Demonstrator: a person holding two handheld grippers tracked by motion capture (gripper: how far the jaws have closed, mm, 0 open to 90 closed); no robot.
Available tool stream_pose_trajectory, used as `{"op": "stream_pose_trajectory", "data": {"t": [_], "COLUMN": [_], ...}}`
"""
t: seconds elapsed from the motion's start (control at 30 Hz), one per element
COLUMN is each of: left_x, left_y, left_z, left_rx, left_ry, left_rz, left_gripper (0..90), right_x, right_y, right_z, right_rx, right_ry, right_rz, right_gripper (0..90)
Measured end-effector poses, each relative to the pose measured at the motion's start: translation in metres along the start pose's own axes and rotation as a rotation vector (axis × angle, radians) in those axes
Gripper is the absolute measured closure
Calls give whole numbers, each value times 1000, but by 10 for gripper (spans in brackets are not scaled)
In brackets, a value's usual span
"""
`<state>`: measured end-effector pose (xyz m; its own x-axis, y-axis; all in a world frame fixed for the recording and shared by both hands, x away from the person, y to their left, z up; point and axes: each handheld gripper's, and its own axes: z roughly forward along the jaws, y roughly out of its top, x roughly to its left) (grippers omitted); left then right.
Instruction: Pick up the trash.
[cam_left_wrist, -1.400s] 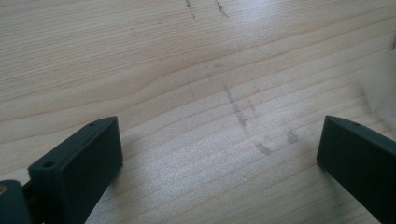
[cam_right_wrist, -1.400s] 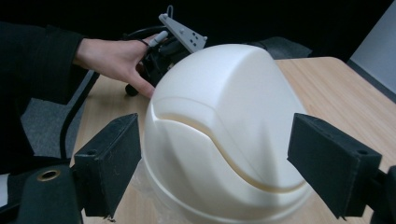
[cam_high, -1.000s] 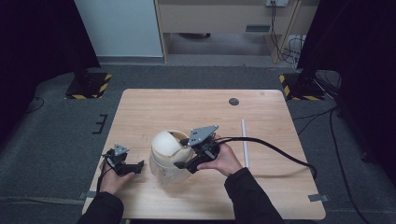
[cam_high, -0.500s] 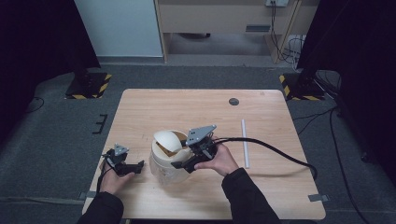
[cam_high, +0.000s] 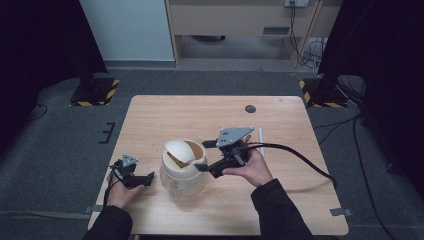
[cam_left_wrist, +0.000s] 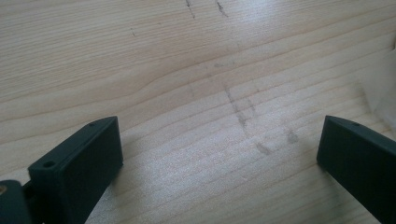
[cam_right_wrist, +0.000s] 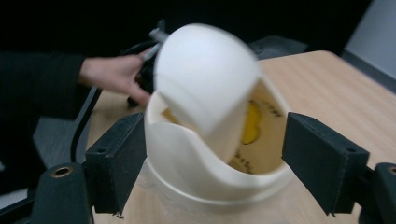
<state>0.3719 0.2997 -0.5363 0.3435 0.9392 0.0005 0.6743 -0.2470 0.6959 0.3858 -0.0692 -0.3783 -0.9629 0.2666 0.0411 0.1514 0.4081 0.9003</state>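
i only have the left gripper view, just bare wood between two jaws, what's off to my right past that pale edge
Observer: A cream bin with a swing lid stands right beside your left gripper.
Operator: where's the other gripper
Observer: The right gripper is at the bin's far side, jaws open, one on each side of the rim.
Operator: lid shut?
Observer: No, it is tipped, and the right gripper view shows something yellow inside.

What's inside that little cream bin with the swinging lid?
Through the opening of the cream bin, past its tilted swing lid, something yellow shows against the inner wall, too blurred to identify. The lid and rim hide the rest of the inside.
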Motion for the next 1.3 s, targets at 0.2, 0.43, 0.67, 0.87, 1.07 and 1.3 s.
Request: {"op": "stream_pose_trajectory", "data": {"t": [0.2,0.43,0.67,0.87,1.07,1.3], "left_x": [0,0,0,0,0,0], "left_y": [0,0,0,0,0,0], "left_z": [0,0,0,0,0,0], "left_rx": [0,0,0,0,0,0], "left_ry": [0,1,1,1,1,1], "left_rz": [0,0,0,0,0,-1], "left_gripper": [0,0,0,0,0,0], "right_x": [-20,-44,-63,-69,-82,-89], "right_y": [-20,-67,-110,-136,-160,-169], "right_z": [-40,-79,-97,-98,-93,-76], "right_rx": [-65,-40,21,101,233,344], "right_ry": [-182,-385,-502,-562,-643,-644], "right_rz": [102,241,335,372,455,451], "right_gripper": [193,178,167,171,242,325]}}
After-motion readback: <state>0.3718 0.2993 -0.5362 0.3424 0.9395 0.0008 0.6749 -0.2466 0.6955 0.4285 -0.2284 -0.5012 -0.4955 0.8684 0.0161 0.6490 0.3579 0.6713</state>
